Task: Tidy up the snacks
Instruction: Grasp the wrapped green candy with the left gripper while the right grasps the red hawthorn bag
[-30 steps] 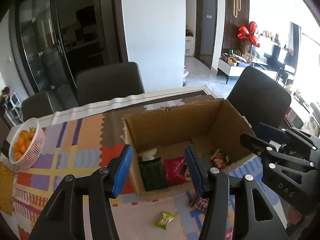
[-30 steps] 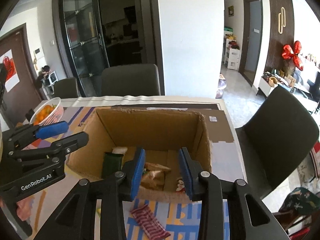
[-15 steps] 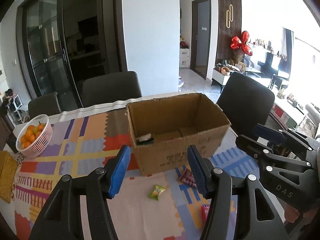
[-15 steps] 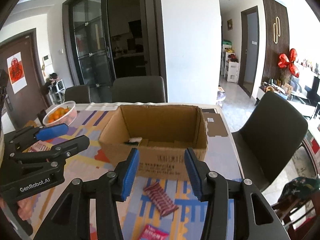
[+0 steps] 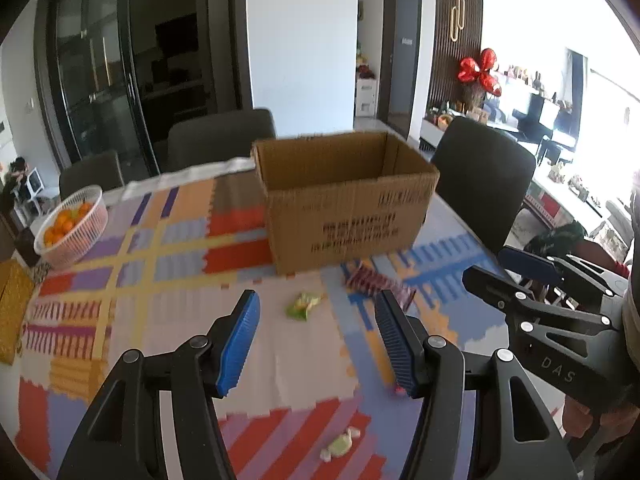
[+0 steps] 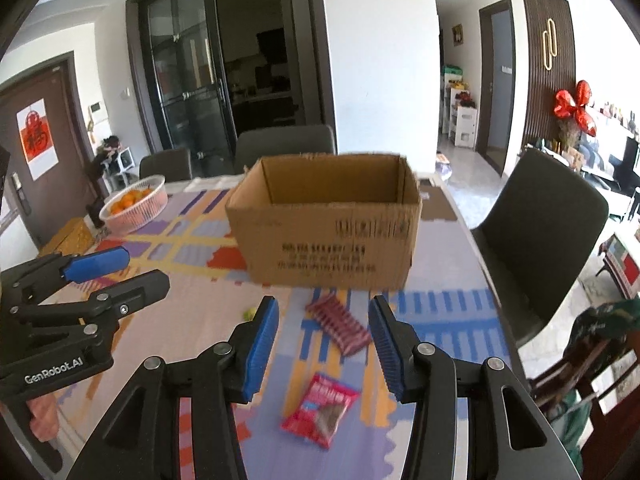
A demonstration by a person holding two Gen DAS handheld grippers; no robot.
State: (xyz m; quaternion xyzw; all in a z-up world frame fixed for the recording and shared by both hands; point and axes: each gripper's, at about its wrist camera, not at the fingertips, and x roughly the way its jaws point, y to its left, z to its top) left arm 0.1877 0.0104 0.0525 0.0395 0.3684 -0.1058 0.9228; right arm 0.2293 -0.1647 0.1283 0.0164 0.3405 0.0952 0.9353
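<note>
An open cardboard box [image 5: 344,196] [image 6: 328,232] stands on the patterned tablecloth. In front of it lie a dark red striped packet [image 6: 340,322] [image 5: 376,282], a small green snack [image 5: 304,305] and a red and pink packet [image 6: 322,410]. A pale green wrapped candy [image 5: 340,446] lies near the front edge. My left gripper [image 5: 316,334] hovers open above the cloth, nothing between its blue pads. My right gripper [image 6: 324,346] is open too, above the two red packets, holding nothing. Each gripper shows in the other's view.
A white basket of oranges [image 5: 72,224] [image 6: 134,202] sits at the table's left. Dark chairs [image 5: 480,180] [image 6: 544,232] stand around the table. A gold box [image 5: 12,304] lies at the left edge. The table's right edge [image 6: 488,280] runs close to the packets.
Both grippers have pulled back from over the box toward the table's front. The box's inside is out of sight now, and the loose snacks on the cloth have come into view.
</note>
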